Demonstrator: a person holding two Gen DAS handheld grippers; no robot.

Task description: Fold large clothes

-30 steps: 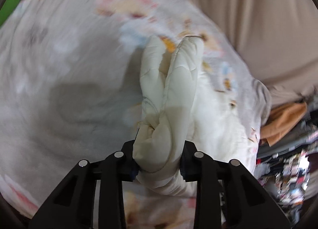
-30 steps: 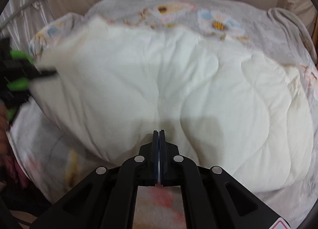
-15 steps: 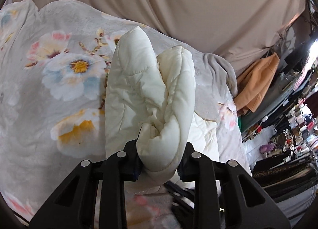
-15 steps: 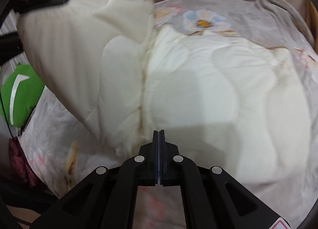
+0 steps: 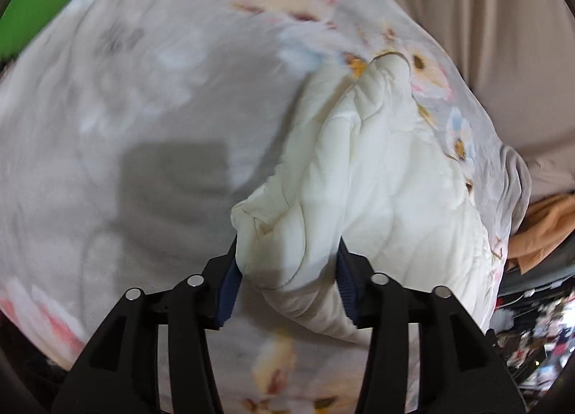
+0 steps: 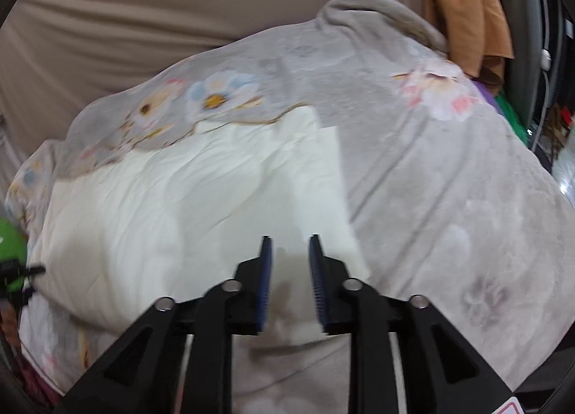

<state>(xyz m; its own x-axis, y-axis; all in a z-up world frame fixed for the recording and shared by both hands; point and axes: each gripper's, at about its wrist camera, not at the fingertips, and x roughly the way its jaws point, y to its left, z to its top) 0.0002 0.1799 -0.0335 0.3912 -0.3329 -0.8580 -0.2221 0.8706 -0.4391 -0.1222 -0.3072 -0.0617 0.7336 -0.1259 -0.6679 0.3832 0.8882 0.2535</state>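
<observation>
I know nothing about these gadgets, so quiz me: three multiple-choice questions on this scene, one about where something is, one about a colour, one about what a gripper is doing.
1. Where does the cream padded garment lie?
A. On the grey floral blanket
B. On a wooden floor
C. In a basket

2. What colour is the cloth hanging at the far right edge of the bed?
A. Blue
B. Orange-brown
C. Black

3. What is the left gripper doing?
A. Hanging open over nothing
B. Clamped on a bunched fold of the garment
C. Holding a hanger

Answers:
1. A: grey floral blanket shows on all sides of the garment in the right wrist view.
2. B: the orange-brown cloth hangs beyond the blanket's far corner.
3. B: cream fabric fills the gap between its fingers, while the right gripper stands open with nothing in it.
</observation>
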